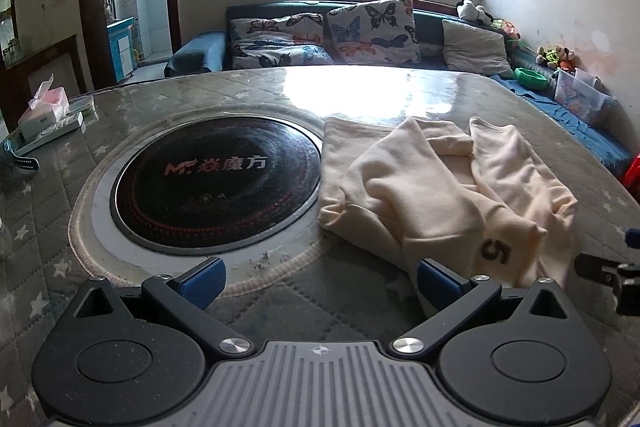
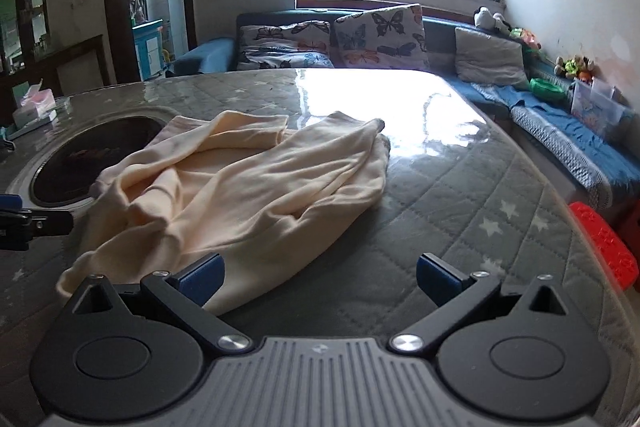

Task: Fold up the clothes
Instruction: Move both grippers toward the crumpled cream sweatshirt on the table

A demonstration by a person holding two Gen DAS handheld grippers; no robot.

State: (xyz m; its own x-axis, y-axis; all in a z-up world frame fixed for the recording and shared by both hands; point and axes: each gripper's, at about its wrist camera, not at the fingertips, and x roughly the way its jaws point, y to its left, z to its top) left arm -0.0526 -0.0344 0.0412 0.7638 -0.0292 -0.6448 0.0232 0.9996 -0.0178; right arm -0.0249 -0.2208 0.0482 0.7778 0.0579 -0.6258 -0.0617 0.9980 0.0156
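A cream garment point(image 1: 440, 187) with a dark "5" print lies crumpled on the quilted table, right of the round cooktop. It also shows in the right wrist view point(image 2: 248, 179), ahead and left. My left gripper point(image 1: 320, 281) is open and empty, just short of the garment's near left edge; its right finger sits at the cloth's hem. My right gripper point(image 2: 320, 277) is open and empty at the garment's near right edge; its left finger overlaps the hem. Each gripper shows at the other view's edge: the right gripper point(image 1: 616, 275) and the left gripper point(image 2: 24, 223).
A black round cooktop point(image 1: 216, 183) is set into the table point(image 1: 320, 307). A tissue box point(image 1: 44, 111) and small items sit at the far left. A sofa with butterfly cushions point(image 1: 372, 27) stands behind. A red stool point(image 2: 604, 243) stands by the table's right edge.
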